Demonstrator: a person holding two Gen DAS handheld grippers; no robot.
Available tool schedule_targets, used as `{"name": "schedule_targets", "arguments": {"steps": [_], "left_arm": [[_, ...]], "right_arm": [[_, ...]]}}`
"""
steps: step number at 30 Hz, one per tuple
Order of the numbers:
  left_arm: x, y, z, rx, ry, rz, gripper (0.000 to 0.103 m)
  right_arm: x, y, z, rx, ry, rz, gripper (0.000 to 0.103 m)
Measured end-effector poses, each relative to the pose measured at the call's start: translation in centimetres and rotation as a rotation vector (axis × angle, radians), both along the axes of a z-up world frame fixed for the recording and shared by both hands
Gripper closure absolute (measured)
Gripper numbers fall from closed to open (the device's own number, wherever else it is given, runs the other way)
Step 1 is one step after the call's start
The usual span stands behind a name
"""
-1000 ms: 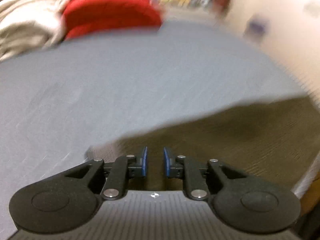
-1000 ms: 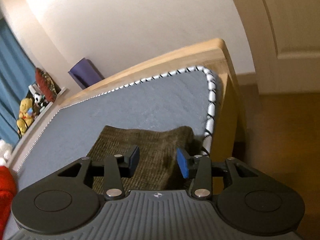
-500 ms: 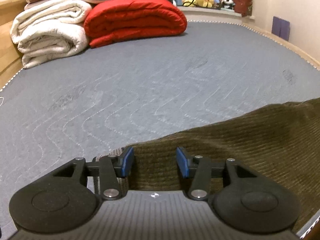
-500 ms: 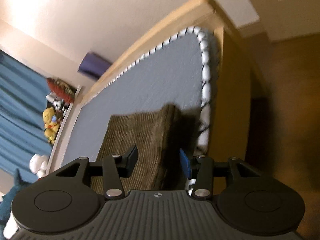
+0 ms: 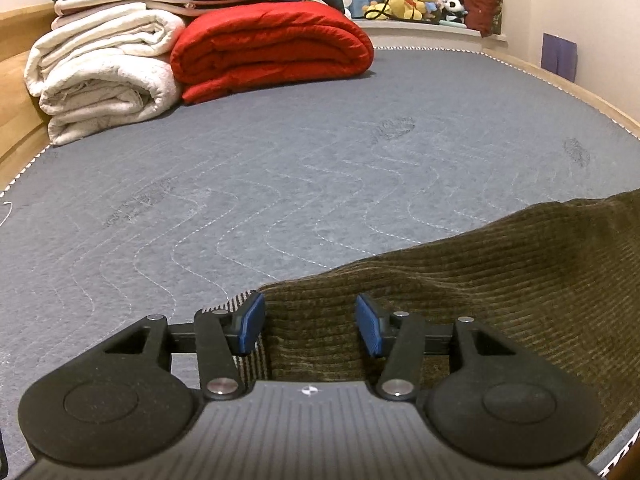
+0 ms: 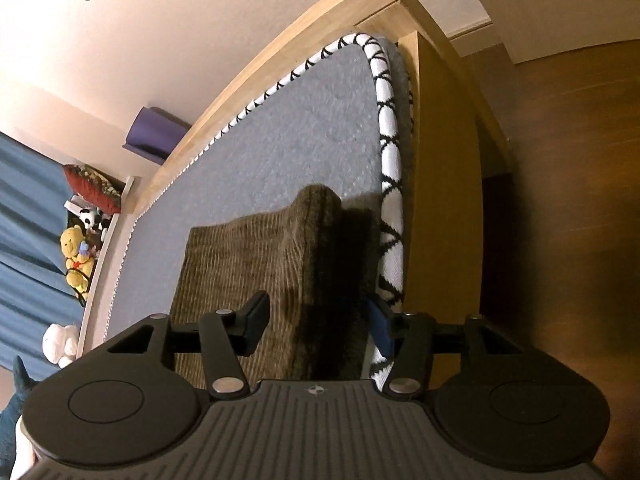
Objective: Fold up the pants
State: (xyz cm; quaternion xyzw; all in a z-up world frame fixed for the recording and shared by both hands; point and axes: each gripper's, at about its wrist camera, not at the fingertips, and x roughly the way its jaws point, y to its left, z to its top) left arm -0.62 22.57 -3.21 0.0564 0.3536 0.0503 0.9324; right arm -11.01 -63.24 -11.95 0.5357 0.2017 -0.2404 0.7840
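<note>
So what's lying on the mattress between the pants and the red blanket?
Nothing: in the left wrist view, only bare grey mattress separates the pants from the red blanket.

Olive corduroy pants [image 5: 500, 280], folded, flat at grey mattress [image 5: 280, 184] corner

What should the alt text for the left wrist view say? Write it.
The open left gripper, whose jaws have just been opening, hovers over the edge of olive corduroy pants lying on a grey mattress. Behind lie a folded red quilt and white blankets.
</note>
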Motion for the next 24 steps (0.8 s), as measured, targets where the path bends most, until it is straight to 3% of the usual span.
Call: {"name": "schedule_targets", "arguments": {"steps": [13,16,19,24], "left_arm": [[0.1,-0.6,0.3,-0.002,-0.014,-0.020,0.041],[0.0,-0.7,0.3,-0.003,-0.019,-0.024,0.041],[-0.1,-0.7,0.4,-0.007,-0.026,-0.025,0.041],[-0.2,-0.6,0.3,-0.009,-0.024,-0.028,0.041]], "right_arm": [[0.8,-1.2,0.3,-0.066,-0.026,-0.026,0.047],[0.7,-1.1,0.3,-0.071,-0.046,-0.007,0.077],[0.5,-0.9,0.2,-0.074,-0.049,-0.015,0.084],[-0.2,-0.2,0.9,-0.090,-0.067,-0.039,0.086]]}}
